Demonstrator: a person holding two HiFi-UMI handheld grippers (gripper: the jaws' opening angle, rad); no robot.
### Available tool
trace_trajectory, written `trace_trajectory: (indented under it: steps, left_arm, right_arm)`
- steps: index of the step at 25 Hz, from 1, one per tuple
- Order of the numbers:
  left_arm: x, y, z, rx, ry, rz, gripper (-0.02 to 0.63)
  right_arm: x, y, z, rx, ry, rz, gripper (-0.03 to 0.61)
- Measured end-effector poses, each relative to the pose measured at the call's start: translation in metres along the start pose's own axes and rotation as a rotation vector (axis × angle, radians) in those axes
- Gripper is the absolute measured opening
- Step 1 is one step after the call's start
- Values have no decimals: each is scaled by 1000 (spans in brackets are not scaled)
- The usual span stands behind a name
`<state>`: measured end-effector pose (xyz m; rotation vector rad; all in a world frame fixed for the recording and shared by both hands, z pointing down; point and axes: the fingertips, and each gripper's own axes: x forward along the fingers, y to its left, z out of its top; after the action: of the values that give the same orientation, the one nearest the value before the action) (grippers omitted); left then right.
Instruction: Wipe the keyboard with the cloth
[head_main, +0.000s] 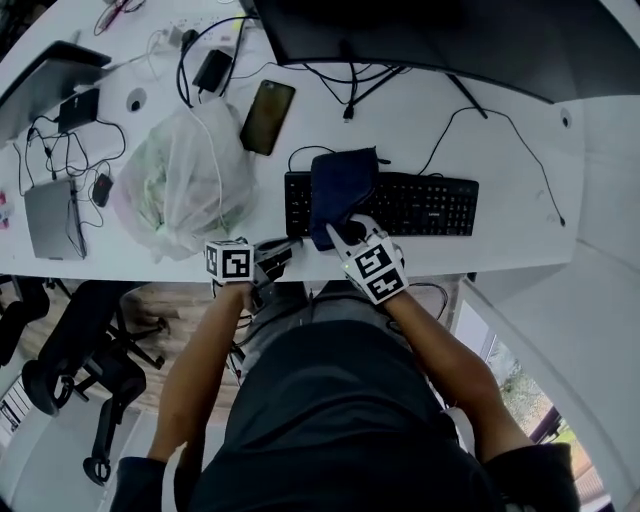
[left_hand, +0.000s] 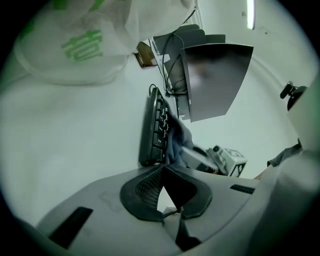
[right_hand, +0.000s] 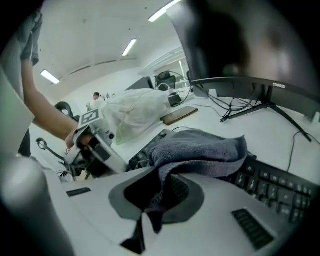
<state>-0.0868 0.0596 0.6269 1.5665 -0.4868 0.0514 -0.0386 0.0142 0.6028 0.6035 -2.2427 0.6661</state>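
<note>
White bench (head_main: 400, 140) is seen from above, crowded on its left with a bag (head_main: 185, 175), a phone (head_main: 267, 116) and cables (head_main: 200, 60), and a monitor (head_main: 450, 35) is set at the back. Close to the front edge the keyboard (head_main: 425, 205) is laid, and the cloth (head_main: 340, 185) is draped over its left end, hiding the keys there and spilling off the near side.

Now the right tongs (head_main: 340, 232): a fold of cloth is pinched between them at the keyboard's near edge, so it can be dragged across the keys without slipping free. Most of the cloth is left loose and flat on the keys, which is judged to be deliberate, since a broad face is offered for wiping.

Left tongs (head_main: 285, 248) are held low by the bench's front edge, near the keyboard's left corner. They are pressed together at the tips with nothing between them, apparently parked out of the wiping path.

Keys on the right are uncovered, so a sweep rightward is judged to be called for.
</note>
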Motion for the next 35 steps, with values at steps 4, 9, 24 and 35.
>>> trace_trajectory:
  steps: [4, 9, 24, 35]
  left_arm:
    - [-1, -2, 4, -3, -28, -5, 5]
    - [-3, 2, 2, 3, -41, 7, 5]
    - [0, 2, -3, 5, -4, 7, 5]
    - [-3, 1, -10, 10, 18, -9, 5]
  right_arm:
    - [-3, 54, -45, -10, 57, 97, 26]
    - [4, 22, 23, -93, -123, 17, 26]
    - [45, 0, 64, -238, -73, -41, 26]
    - [42, 29, 51, -233, -42, -27, 25]
